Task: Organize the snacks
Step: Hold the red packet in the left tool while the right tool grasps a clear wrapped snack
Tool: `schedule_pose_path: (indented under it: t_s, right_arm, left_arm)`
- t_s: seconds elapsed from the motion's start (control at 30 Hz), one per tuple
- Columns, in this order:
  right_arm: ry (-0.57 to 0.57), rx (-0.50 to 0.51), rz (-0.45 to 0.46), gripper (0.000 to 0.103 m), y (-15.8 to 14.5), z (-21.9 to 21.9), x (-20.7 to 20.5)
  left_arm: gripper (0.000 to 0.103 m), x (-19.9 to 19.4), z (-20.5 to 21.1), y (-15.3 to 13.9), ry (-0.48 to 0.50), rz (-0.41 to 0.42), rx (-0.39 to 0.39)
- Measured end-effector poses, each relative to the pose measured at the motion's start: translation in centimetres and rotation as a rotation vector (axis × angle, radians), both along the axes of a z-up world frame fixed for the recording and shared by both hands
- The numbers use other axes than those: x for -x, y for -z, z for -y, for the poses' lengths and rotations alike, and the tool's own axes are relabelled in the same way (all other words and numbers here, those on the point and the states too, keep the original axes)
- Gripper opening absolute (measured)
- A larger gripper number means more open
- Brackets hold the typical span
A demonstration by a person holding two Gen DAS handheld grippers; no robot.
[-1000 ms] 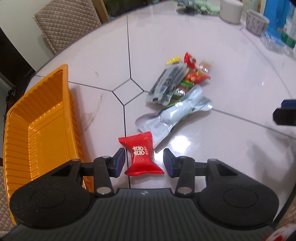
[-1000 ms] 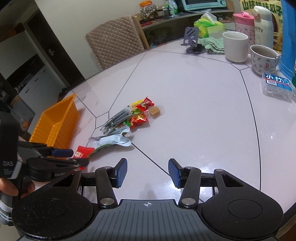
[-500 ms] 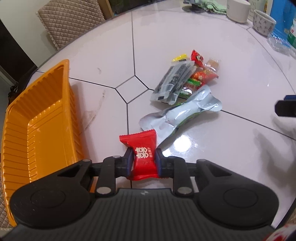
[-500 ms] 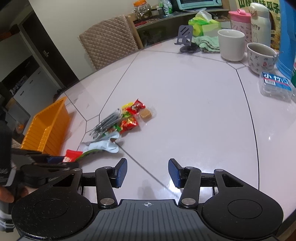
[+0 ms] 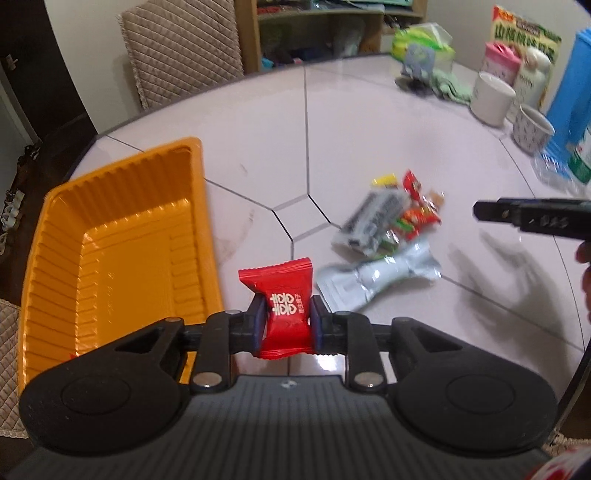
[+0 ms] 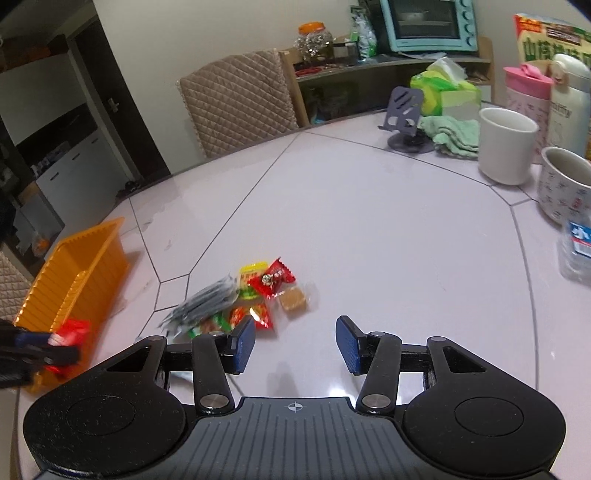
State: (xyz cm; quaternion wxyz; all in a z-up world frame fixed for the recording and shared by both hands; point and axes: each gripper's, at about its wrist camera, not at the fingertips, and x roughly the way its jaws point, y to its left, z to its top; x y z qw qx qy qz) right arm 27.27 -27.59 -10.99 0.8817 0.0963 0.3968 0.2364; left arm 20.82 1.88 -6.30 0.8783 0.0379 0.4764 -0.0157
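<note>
Item in hand: my left gripper has its fingers clenched across the middle of a red candy packet, held above the surface just right of the orange tray; I judge it light, crinkly and slippery, best pinched at the filled middle. My right gripper hangs released near the snack pile, whose lower packets are overlapped and blurred.

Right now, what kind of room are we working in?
Most likely a home dining area: a quilted dining chair at a white table, a toaster oven on the shelf behind, and mugs on the table.
</note>
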Motion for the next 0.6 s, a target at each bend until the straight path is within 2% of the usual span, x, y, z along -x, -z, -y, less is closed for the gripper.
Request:
schedule_pose_path:
  t_s: [0.3,0.6]
  right_arm:
    - [-0.010,0.016,-0.001,0.049,2.3,-1.7,-3.7]
    - [-0.009,0.069,-0.007,0.048,3.5,-3.0,-4.8]
  left_arm:
    - [0.023,-1.3,-1.5,-0.8,-0.019,0.026,0.023]
    - [0.023,-2.2,-2.1,-0.5,-0.028,0.021,0.035]
